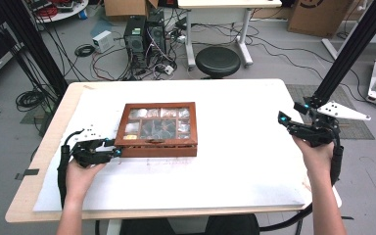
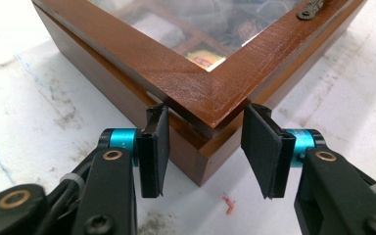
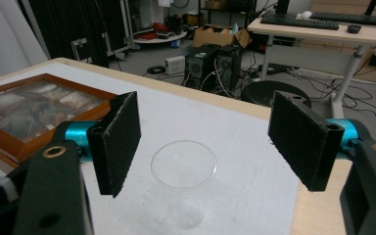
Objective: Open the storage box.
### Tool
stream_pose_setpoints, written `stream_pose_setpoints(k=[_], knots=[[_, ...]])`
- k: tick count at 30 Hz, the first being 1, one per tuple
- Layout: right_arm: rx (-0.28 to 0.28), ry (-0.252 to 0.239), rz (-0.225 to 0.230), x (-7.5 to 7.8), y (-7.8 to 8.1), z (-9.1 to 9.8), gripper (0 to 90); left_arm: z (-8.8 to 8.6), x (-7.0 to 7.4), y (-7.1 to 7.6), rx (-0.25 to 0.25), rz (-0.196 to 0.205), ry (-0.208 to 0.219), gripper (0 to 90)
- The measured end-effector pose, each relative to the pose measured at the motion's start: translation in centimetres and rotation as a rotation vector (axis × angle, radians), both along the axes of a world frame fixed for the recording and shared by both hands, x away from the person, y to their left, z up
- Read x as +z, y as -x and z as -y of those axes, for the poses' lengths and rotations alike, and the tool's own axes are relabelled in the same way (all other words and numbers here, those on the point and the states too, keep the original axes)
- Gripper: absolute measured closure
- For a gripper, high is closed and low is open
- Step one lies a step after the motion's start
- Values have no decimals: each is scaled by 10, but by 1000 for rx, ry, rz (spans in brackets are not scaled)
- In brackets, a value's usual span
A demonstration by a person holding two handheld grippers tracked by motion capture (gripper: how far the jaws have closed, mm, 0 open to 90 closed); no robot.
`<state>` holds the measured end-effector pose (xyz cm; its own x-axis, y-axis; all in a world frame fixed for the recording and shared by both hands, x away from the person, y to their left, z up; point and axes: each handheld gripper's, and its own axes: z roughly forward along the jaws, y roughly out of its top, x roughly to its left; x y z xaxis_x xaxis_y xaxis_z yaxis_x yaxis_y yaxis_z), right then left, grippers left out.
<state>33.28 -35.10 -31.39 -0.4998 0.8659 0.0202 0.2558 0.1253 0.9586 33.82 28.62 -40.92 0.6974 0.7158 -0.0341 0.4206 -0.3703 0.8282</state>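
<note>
Even, fairly bright indoor light falls from overhead; shadows on the white table (image 1: 235,161) are soft and short, the darkest lying under the wooden box (image 1: 156,129) along its near edge; the glass lid (image 2: 215,19) carries pale glare that veils the compartments; the high view is soft and slightly grainy; in the left gripper view the box's far side blurs; the clear cup (image 3: 183,166) shows only faint rim highlights.

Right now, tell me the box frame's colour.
Reddish-brown wood, on the box; clearest in the left gripper view.
</note>
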Motion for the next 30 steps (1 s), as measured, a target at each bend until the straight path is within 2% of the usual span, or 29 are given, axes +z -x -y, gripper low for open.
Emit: stream_pose_setpoints(k=[1,2,4,6,8,12,13,15,17,21,25,30], knots=[[2,-1,-1,0,0,0,283,0,0,0,0,0,0,537],[0,-1,-2,0,0,0,283,0,3,1,18,17,28,540],[-2,-2,-5,0,0,0,283,1,6,2,37,34,31,539],[-1,-3,-4,0,0,0,283,2,8,2,43,39,23,538],[-5,-4,-1,0,0,1,283,7,12,3,74,58,6,533],[-4,-4,3,1,1,2,283,9,15,4,103,73,15,522],[-5,-5,6,1,1,2,283,10,16,4,123,75,19,522],[-5,-10,6,2,2,2,283,11,17,5,149,80,13,457],[-5,-7,11,2,2,3,283,12,18,5,156,77,15,459],[-6,-7,12,2,2,3,283,13,20,6,167,99,23,458],[-9,-8,10,2,2,2,283,13,25,5,176,132,19,449],[-10,-7,9,2,4,2,283,14,32,2,180,180,37,450]])
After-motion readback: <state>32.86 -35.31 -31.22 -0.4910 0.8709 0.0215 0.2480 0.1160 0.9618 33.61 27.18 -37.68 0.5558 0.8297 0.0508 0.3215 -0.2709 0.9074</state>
